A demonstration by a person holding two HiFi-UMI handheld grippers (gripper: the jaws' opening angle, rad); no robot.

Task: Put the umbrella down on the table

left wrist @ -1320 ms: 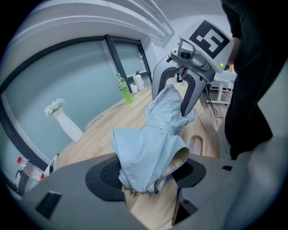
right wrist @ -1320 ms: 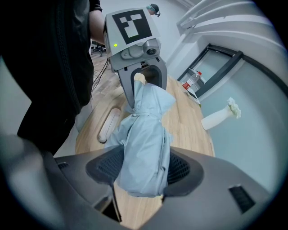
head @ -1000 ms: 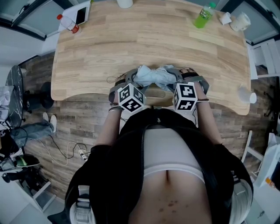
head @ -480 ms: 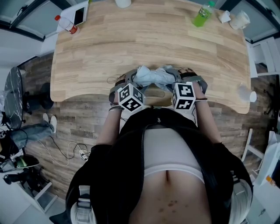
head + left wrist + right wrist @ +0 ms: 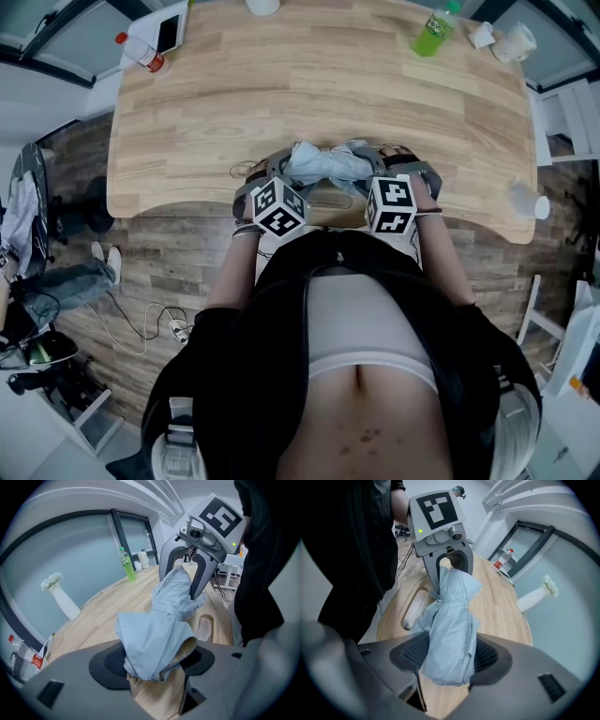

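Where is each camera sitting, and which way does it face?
Head view: on the person's head, looking steeply down at the table; torso, forearms, left gripper, right gripper show.
Left gripper view: rides the left gripper, facing the right gripper; own fingers show.
Right gripper view: rides the right gripper, facing the left; own fingers show.
Shared: the folded umbrella, gripped at both ends.

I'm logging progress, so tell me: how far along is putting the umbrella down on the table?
Done: the folded umbrella is over the near edge of the table. In hand: left gripper and right gripper each clamp one end. Left: rest it on the wood and open both.
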